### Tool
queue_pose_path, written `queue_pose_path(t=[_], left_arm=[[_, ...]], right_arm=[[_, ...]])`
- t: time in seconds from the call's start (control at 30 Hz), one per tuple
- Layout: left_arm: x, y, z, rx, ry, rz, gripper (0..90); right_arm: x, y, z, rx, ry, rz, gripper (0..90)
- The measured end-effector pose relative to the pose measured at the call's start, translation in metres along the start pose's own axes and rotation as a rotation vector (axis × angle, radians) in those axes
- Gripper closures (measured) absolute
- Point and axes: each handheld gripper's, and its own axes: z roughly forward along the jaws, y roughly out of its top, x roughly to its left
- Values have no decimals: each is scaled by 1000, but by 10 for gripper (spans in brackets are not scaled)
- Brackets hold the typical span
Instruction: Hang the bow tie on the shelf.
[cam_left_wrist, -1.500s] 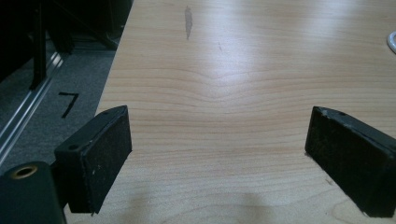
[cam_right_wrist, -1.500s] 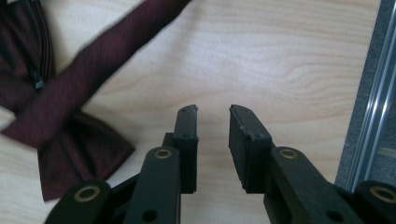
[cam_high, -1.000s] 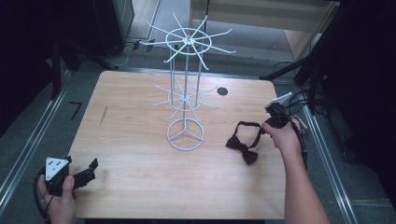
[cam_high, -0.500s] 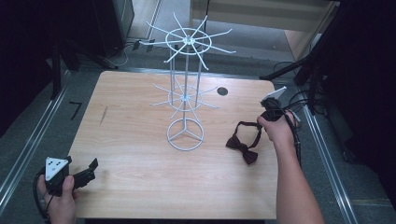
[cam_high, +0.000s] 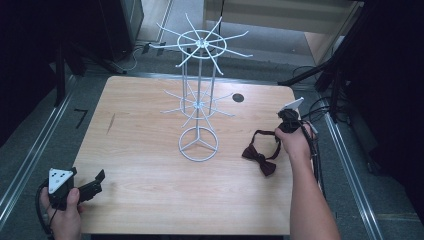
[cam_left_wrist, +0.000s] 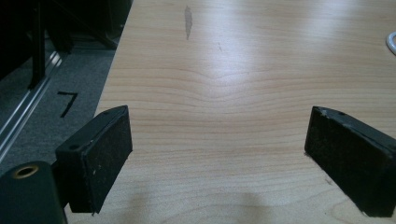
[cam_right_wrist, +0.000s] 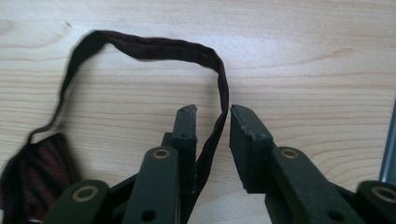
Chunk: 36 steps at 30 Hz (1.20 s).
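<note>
right gripper (cam_right_wrist: 212, 116): jaws narrow, not fully shut; strap runs through the gap, touching or nearly touching the pads. Can't call it a firm clamp yet.
left gripper (cam_left_wrist: 219, 154): jaws wide, nothing between them, parked over bare table (cam_high: 150, 210) at the near-left corner.
bow tie (cam_high: 260, 159): lies flat on the table, right of the wire rack's base ring, just in front of the right hand (cam_high: 295, 142).
strap (cam_right_wrist: 154, 49): loop rises from the jaws, arcs away and left, then drops to the knot at lower left in the right gripper view.
key relation: strap's long axis runs straight up through the jaw gap, so closing pinches across it, a good angle.
nearer hand: right, by far; left is well apart.
wire rack (cam_high: 200, 95): upright, mid-table, arms bare; near the tie, to its left.
judgement: next is squeeze and lift; risk is the thin strap slipping out.
</note>
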Motion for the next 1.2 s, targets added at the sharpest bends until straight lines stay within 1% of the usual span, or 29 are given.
queue_pose_path(t=[0.1, 0.17, 0.23, 0.3, 0.47, 0.6, 0.7, 0.8, 0.87, 0.9, 0.97, 1.03, 1.17, 1.2], left_arm=[[0, 0, 0, 0, 0, 0, 82], [0, 0, 0, 3, 0, 2, 82], [0, 0, 0, 3, 0, 3, 82], [0, 0, 0, 3, 0, 3, 82], [0, 0, 0, 1, 0, 1, 82], [0, 0, 0, 5, -2, 2, 82], [0, 0, 0, 5, -2, 2, 82], [0, 0, 0, 5, 0, 1, 82], [0, 0, 0, 5, 1, 2, 82], [0, 0, 0, 5, 1, 2, 82], [0, 0, 0, 5, 2, 1, 82], [0, 0, 0, 6, 2, 1, 82], [0, 0, 0, 6, 2, 1, 82], [0, 0, 0, 6, 2, 1, 82]], right_arm=[[0, -1, 1, -7, -12, -10, 805], [1, -1, -1, -21, -27, -14, 837], [3, -1, -3, -40, -38, -30, 877], [5, -1, -5, -53, -53, -33, 900], [9, -1, -9, -75, -60, -56, 900], [14, -1, -14, -114, -67, -76, 900], [17, -2, -19, -154, -64, -93, 900], [20, -2, -24, -196, -57, -87, 900], [20, -2, -26, -206, -54, -87, 900], [21, -2, -29, -227, -52, -89, 900], [21, -3, -32, -251, -50, -84, 900], [21, -3, -35, -270, -44, -90, 900], [23, -5, -42, -338, -37, -108, 900], [23, -5, -42, -338, -37, -108, 900]])
